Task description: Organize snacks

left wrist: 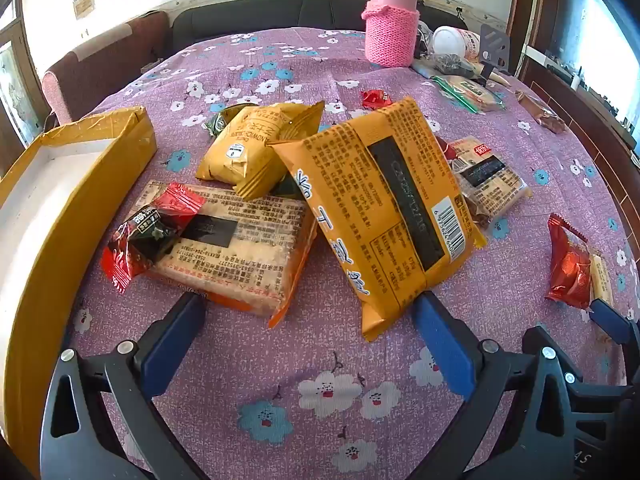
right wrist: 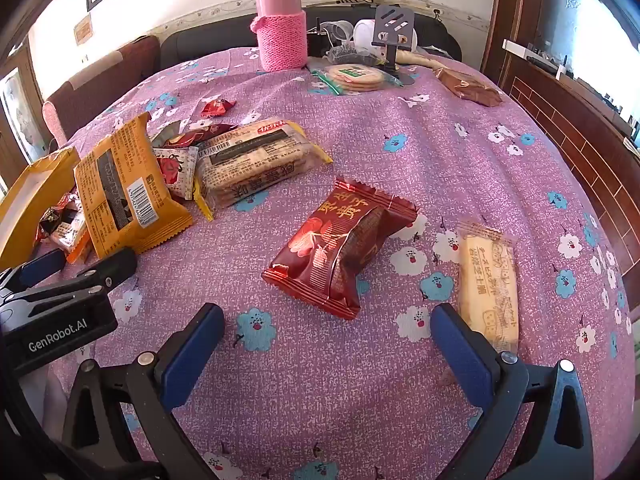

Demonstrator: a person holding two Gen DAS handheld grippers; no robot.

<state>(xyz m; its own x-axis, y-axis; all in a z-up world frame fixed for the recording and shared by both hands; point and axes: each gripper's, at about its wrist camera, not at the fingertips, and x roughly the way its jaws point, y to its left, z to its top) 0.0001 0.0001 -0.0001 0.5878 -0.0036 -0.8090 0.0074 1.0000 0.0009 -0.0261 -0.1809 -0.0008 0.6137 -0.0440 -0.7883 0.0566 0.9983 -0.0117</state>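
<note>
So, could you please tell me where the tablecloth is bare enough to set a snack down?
Bare cloth lies ahead of the right gripper, between the dark red foil packet and the pink knit-sleeved flask. It is crowded around the big orange biscuit pack beside the yellow cardboard box.

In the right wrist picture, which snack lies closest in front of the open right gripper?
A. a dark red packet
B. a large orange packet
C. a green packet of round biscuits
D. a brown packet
A: the dark red packet lies on the tablecloth just beyond the right gripper, whose jaws stand wide apart and empty.
</note>
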